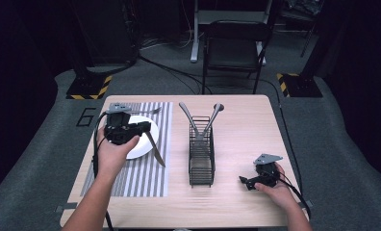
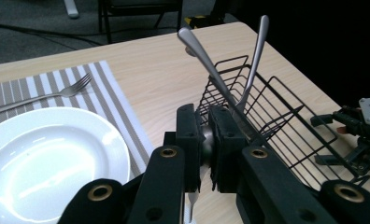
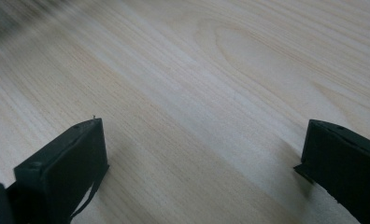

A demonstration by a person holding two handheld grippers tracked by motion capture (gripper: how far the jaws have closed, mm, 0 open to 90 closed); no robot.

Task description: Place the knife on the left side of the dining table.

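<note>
So the left gripper was sitting over the white plate, jaws clamped tight on a table knife. From the high view the blade ran from the jaws out toward about 5 o'clock, crossing the plate's right edge and ending over the striped placemat. In the left gripper view you could see the metal handle pinched between the two black pads, with a bit of the knife poking down below them. A fork lay on the mat at the plate's 12 o'clock, just beside its far rim. The black wire caddy stood mid-counter, at 3 o'clock from the plate, with two utensil handles leaning out of its far end in a V. The right gripper was way off near the counter edge at 3 o'clock from the caddy, resting low, jaws spread wide with nothing but bare wood between them in the right gripper view
</note>
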